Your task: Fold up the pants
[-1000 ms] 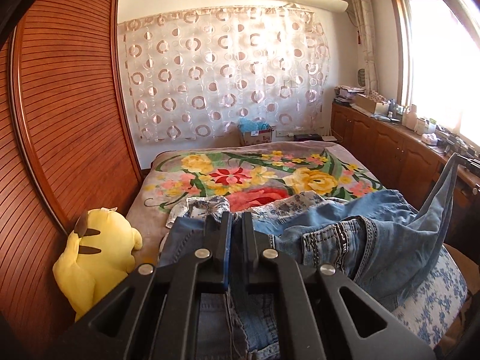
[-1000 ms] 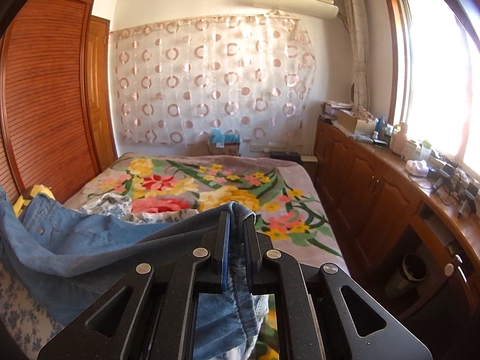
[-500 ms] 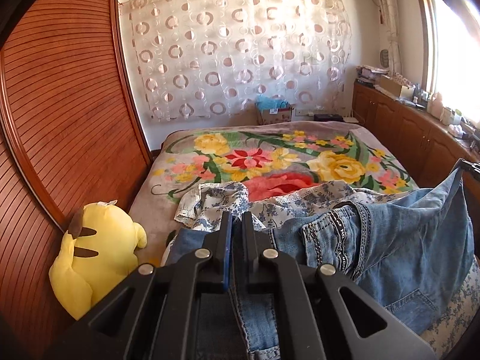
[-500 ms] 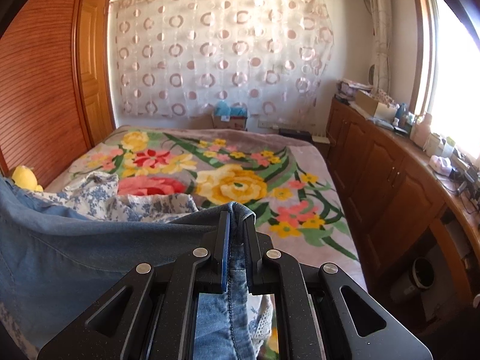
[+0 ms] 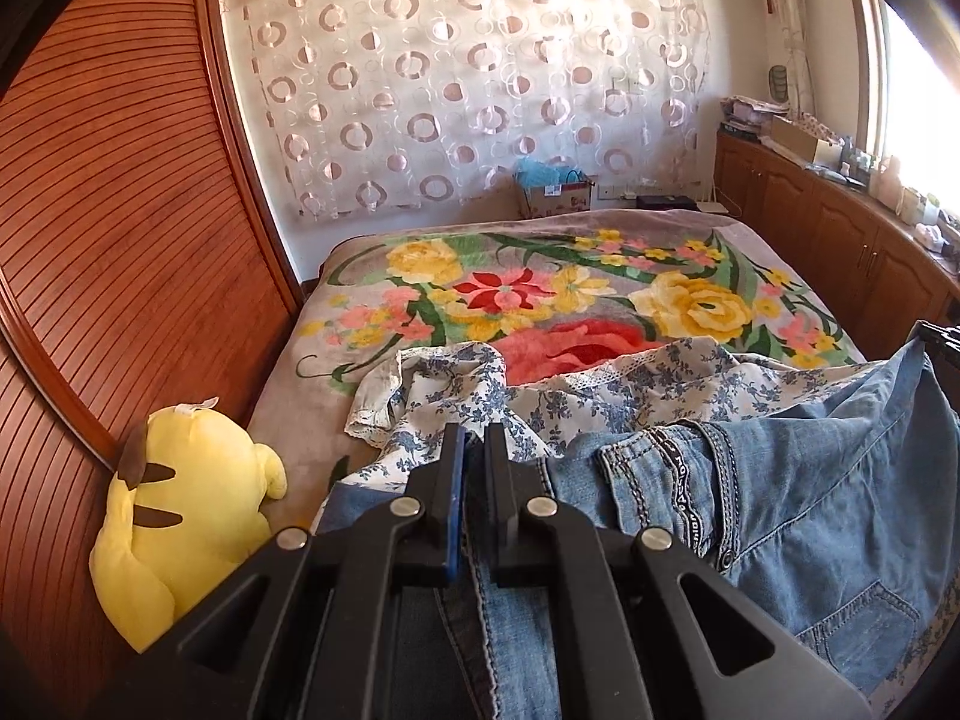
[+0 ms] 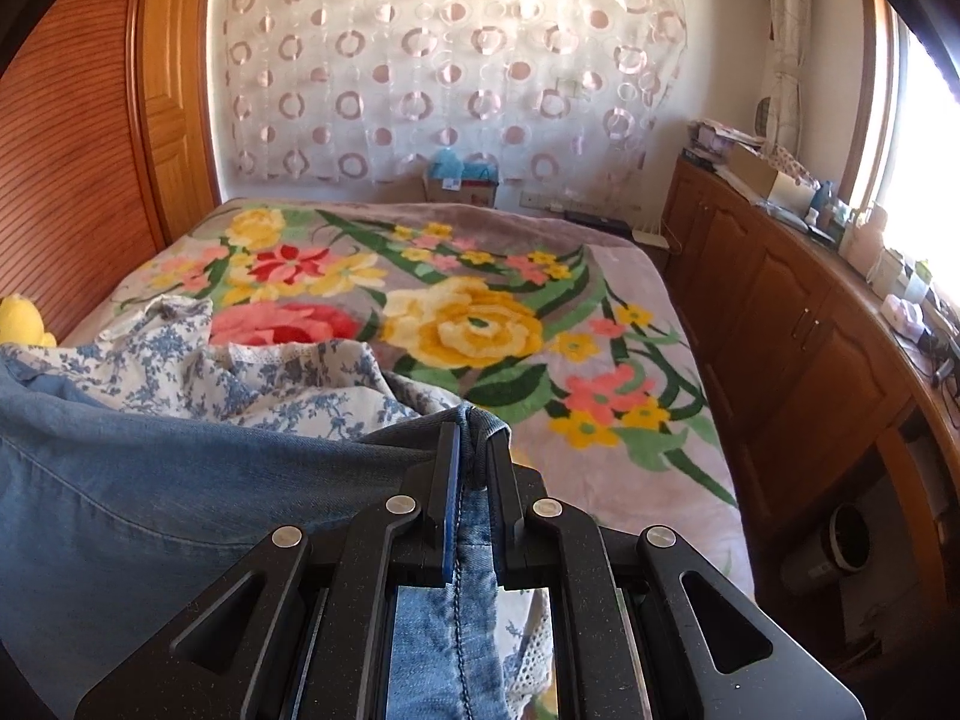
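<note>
Lowered since earlier: taut, pale-blue denim pants (image 5: 828, 480)

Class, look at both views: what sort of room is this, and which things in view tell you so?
Most likely a home bedroom. A bed with a floral blanket fills the room, a louvred wooden wardrobe stands along one side, and a yellow plush toy sits by it.

Both wrist views look down-forward, close over the shared bed (image 5: 336, 420), seemingly side by side.
</note>
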Available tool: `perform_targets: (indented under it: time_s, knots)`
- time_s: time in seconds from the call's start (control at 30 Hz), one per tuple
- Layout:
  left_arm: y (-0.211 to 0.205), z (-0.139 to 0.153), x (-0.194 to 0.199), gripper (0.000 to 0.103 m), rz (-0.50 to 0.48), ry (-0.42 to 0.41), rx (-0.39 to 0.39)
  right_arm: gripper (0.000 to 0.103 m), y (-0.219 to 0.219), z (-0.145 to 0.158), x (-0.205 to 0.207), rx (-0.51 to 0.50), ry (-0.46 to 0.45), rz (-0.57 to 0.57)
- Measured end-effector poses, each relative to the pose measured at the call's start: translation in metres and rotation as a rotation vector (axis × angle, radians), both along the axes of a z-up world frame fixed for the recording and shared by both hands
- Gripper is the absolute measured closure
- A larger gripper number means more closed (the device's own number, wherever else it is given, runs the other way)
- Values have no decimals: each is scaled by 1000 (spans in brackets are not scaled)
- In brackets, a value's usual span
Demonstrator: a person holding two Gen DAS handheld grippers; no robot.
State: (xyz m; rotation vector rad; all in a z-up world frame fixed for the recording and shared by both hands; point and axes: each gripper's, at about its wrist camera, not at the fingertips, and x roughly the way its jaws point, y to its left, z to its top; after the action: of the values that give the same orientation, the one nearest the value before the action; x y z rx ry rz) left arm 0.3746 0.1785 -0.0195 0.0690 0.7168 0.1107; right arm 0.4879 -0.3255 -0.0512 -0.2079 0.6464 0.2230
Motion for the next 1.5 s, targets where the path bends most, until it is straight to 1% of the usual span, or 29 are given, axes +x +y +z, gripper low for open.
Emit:
perform_targets:
  time_s: [0.2, 0.33, 0.43, 0.5, 0.53, 0.57, 0.6, 0.63, 0.7, 0.77, 0.87, 0.9, 0.97, 1.07, 1.27, 1.5]
  knots:
    - [2, -7, 6, 100, 5, 18, 3, 97, 2, -8, 7, -15, 19, -6]
    - [0, -7, 4, 100, -4, 16, 6, 97, 3, -9, 9, -19, 22, -9]
    - [2, -5, 1, 97, -2, 11, -14, 97, 1, -10, 10, -10, 23, -14]
    - [2, -3, -2, 94, -6, 9, -20, 86, -2, -7, 8, 9, 18, -24]
    - [1, -1, -4, 93, -3, 8, -12, 85, -3, -5, 6, 17, 16, -27]
    - [0, 0, -6, 91, -2, 6, -6, 81, -4, -4, 4, 25, 15, -27]
    - [-1, 2, -8, 86, -6, 0, -5, 77, -3, -3, 1, 27, 12, -27]
    - [-2, 4, -12, 82, -15, -5, -12, 76, -2, -1, -4, 29, 7, -24]
    - [-6, 9, -18, 70, -35, -15, -19, 71, -1, 2, -12, 34, 2, -19]
    - [-10, 12, -25, 67, -52, -28, -13, 68, 3, 3, -23, 37, -4, -6]
    - [-19, 16, -32, 63, -81, -26, -17, 66, 10, 5, -40, 34, -10, 13]
    - [-22, 17, -34, 59, -91, -26, -17, 65, 12, 6, -45, 35, -10, 20]
    - [-29, 17, -38, 55, -117, -22, -14, 64, 16, 8, -55, 38, -11, 35]
    - [-39, 14, -45, 42, -149, -16, -13, 62, 20, 9, -70, 50, -16, 51]
    - [-56, 4, -57, 38, -189, 17, -24, 60, 28, 10, -96, 68, -9, 80]
    - [-66, -8, -73, 33, -214, 55, -55, 47, 31, 9, -125, 89, -2, 95]
